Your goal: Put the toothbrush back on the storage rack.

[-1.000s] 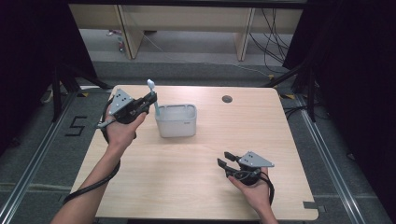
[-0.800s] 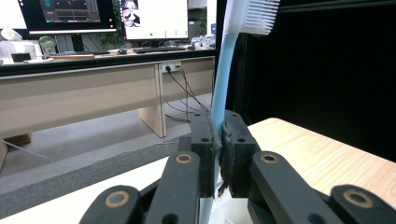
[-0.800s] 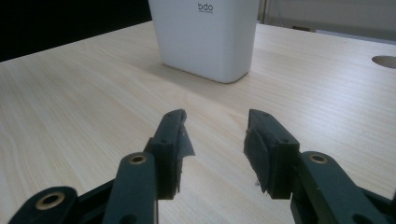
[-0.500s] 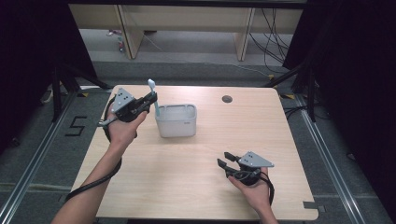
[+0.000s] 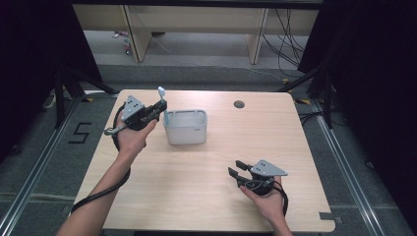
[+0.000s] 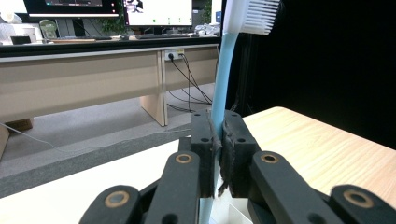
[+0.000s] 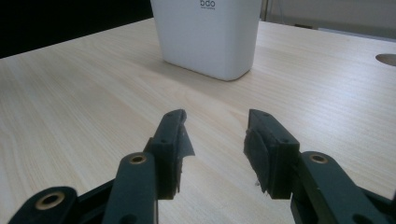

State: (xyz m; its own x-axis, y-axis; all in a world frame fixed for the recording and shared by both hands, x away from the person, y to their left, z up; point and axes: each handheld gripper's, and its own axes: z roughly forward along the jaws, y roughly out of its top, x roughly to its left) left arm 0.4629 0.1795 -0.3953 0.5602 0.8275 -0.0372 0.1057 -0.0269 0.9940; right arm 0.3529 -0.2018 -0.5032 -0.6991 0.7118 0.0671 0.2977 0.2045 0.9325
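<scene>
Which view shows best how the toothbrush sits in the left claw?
The left gripper view: the toothbrush stands upright, its blue handle clamped in the left claw, bristles at top. The high view shows it small, at the white container's left rim.

The table [image 5: 206,196] is crossed by one standing obstacle, a white container [image 5: 185,127], placed towards the far left corner. Its left rim is crowded by the left gripper [image 5: 161,109], by which a blue toothbrush [image 5: 162,101] is clamped upright. Open wood is left between the container and the right gripper [image 5: 235,173], which is held near the near edge with jaws apart. The right half is unobstructed up to a round cable hole [image 5: 239,104] by the far edge.
</scene>
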